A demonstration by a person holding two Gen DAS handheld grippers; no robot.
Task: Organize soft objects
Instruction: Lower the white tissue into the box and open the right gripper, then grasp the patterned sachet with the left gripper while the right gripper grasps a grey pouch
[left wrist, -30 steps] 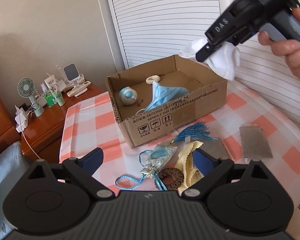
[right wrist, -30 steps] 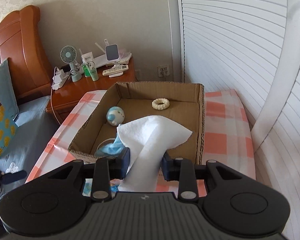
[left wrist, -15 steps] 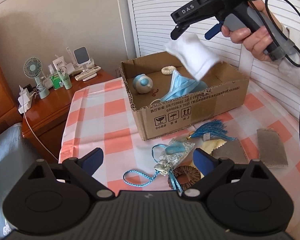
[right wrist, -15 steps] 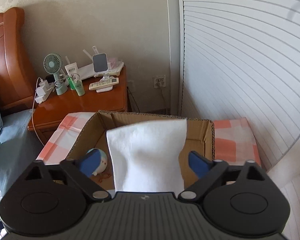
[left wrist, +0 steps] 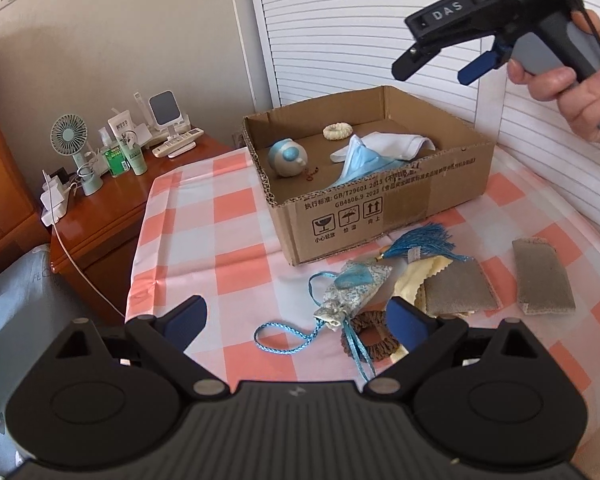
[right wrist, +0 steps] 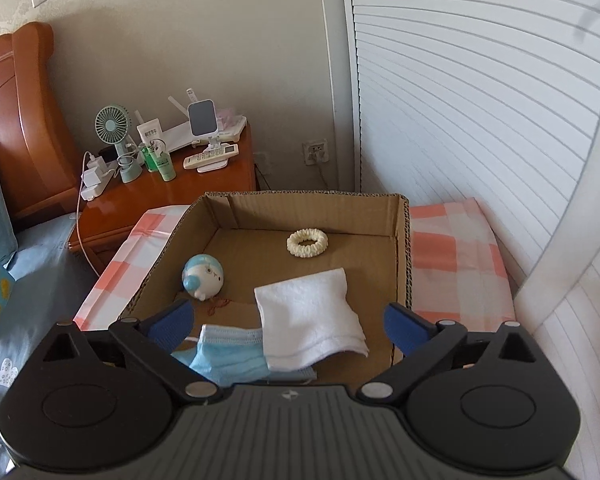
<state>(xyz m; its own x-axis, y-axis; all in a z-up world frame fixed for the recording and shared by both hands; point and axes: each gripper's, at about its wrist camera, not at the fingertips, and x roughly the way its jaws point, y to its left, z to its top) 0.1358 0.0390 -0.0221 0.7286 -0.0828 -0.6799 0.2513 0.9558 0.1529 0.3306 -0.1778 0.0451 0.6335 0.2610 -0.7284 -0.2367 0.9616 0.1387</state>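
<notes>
Soft things are being gathered into the cardboard box [left wrist: 380,208] on the checked bench [left wrist: 204,240]. A white cloth [right wrist: 308,316] now lies inside it, partly over a blue face mask [right wrist: 228,356], with a cream hair tie [right wrist: 307,242] and a small round blue-and-white toy [right wrist: 202,277] further in. The right tongs [right wrist: 286,324] hang above the box with the jaws opening to their widest and nothing between them, so the drop of the cloth looks finished. The left tongs [left wrist: 296,320] are also spread wide and hold nothing, poised over the pile left on the bench: a patterned pouch [left wrist: 352,288] with a blue cord [left wrist: 288,340], a brown woven ring [left wrist: 374,340], a blue tassel [left wrist: 424,240], a yellow cloth [left wrist: 414,280] and two grey pads [left wrist: 458,292] [left wrist: 542,282]. Next, I judge, one pair of tongs should come down on a single piece, likely the pouch nearest the left tongs, close on its body rather than the loose cord, and carry it over the box wall.
</notes>
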